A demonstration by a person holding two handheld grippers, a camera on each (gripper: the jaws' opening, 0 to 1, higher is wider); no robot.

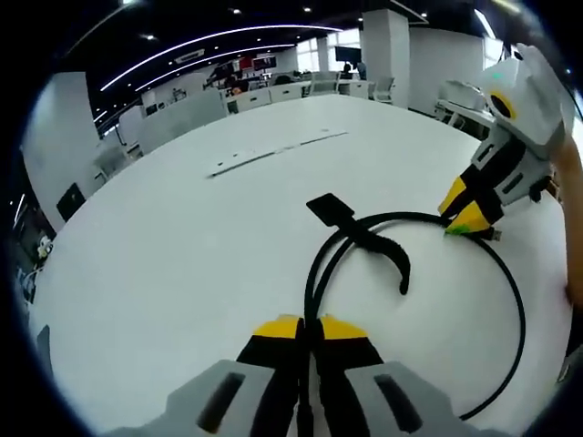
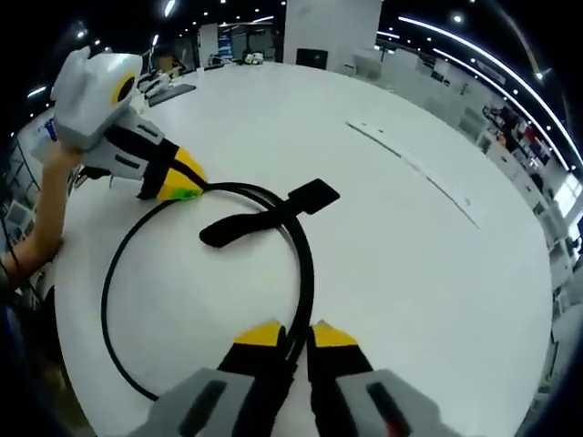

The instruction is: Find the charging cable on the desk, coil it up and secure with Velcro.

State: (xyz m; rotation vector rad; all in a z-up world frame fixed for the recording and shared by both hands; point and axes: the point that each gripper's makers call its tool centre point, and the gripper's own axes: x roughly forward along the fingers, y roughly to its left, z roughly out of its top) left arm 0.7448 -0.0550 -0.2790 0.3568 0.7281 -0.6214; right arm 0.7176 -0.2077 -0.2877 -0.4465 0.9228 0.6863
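Left tool point(image 1: 310, 330) clamped on black charging cable point(image 1: 510, 300), looped on white bench point(image 1: 182, 246). Right tool point(image 2: 290, 335) clamped on cable. Velcro strap point(image 2: 273, 214) at 12 o'clock.

2 tools: left tool point(image 1: 308, 330), right tool point(image 2: 290, 335); grey bodies, black jaws, yellow tips, pale housing.
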